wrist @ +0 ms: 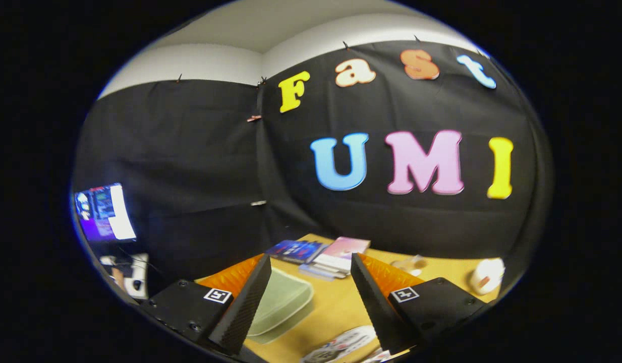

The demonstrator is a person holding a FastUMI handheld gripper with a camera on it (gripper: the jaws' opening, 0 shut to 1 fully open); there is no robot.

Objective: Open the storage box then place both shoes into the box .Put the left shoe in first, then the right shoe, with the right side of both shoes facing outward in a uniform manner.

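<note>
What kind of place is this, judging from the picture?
Probably a recording booth, not a home: black cloth walls, a lit monitor in the corner, and a wooden table with a shoe, box and books. The gripper hangs open above it.

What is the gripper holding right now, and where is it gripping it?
Nothing is held. The gripper is open, its jaws wide apart over the table, with the storage box and a shoe lying untouched between them.

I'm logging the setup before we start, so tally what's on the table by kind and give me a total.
Storage box, pale green, lid on: 1
Shoe, between the open gripper fingers, only partly seen: 1
Stack of books or booklets beyond the fingers: 1
White object at the table's far side, too blurred to name: 1
Total: 4
</note>
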